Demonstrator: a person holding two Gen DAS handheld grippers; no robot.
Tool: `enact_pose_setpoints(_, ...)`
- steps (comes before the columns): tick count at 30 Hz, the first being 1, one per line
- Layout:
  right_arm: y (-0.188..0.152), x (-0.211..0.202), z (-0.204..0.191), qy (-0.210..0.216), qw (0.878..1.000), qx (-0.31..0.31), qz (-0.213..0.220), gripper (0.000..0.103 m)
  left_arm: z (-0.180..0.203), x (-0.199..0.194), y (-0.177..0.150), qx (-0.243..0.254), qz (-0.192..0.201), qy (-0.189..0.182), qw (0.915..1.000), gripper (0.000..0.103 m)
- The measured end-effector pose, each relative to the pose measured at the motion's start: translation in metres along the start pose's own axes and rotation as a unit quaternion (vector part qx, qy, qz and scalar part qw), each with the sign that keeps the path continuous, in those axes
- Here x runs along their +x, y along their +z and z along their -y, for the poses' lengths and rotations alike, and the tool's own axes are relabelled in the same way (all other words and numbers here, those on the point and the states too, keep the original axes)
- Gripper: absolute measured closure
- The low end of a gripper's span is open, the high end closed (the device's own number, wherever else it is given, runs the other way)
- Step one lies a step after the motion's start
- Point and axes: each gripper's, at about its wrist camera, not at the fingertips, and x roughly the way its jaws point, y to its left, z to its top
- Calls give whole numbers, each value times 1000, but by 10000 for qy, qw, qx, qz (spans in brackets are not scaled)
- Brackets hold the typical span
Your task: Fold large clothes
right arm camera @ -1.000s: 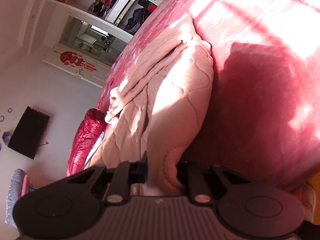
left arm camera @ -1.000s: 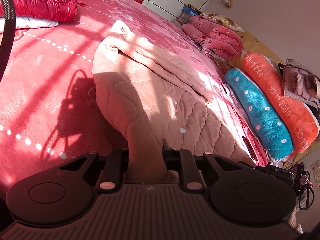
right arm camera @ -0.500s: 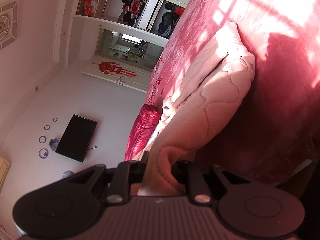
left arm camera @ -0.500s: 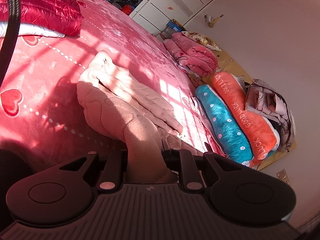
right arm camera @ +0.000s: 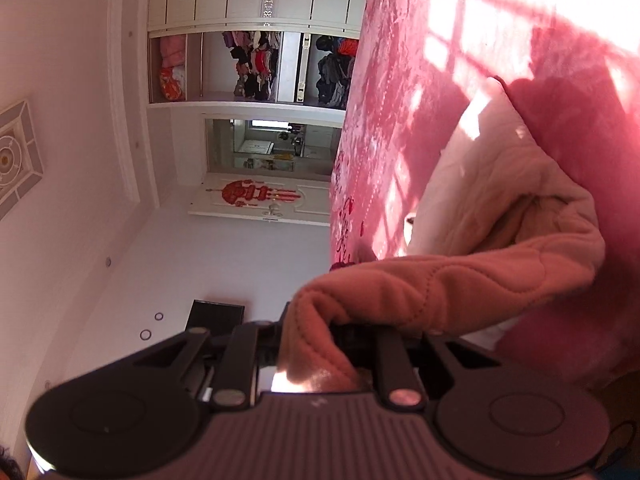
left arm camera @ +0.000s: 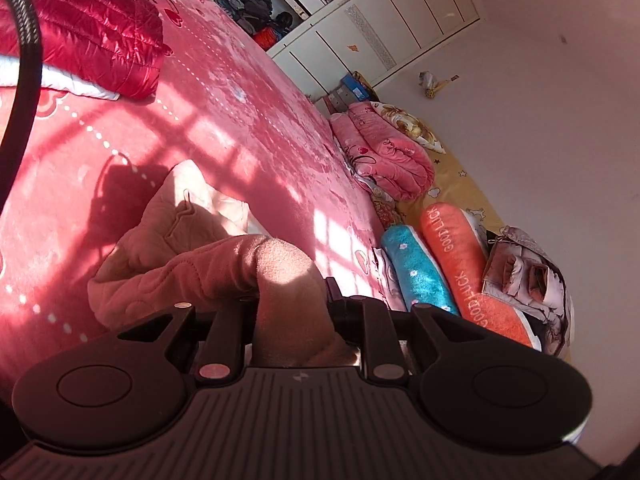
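Note:
A pale pink quilted garment [left arm camera: 192,240] lies bunched on the pink bed cover [left arm camera: 240,112], and one edge is lifted off it. My left gripper [left arm camera: 292,304] holds a thick fold of that edge between its fingers; its jaws are opening, with the cloth still filling the gap. In the right wrist view the same garment [right arm camera: 480,216] arches up from the bed into my right gripper [right arm camera: 316,328]. Those jaws are opening too, with the hem still pinched between them. Cloth hides the fingertips of both grippers.
A red puffer jacket [left arm camera: 92,28] lies at the bed's far left. Along the right side of the bed lie a folded pink quilt [left arm camera: 384,152], a teal bolster [left arm camera: 420,272] and an orange bolster [left arm camera: 456,256]. An open wardrobe [right arm camera: 256,64] and a door [right arm camera: 260,196] stand beyond.
Both grippers have risen with the garment's edge and rolled. The garment, spread long across the bed before, is now drawn up into a shorter bunched heap.

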Motion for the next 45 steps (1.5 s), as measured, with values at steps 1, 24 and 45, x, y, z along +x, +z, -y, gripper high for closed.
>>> enact_pose_setpoints(1, 11, 10, 1, 11, 10000, 1, 74, 84, 2, 13, 7, 43, -8, 3, 10000, 79)
enact_pose_setpoints(24, 104, 85, 77, -237, 9907, 358, 1288, 5, -28, 182, 68, 8, -432, 642, 9970, 27)
enact_pose_setpoints(45, 7, 125, 9, -2644, 8809, -3893, 513, 1, -31, 87, -34, 2259, -14, 1965, 9541, 4)
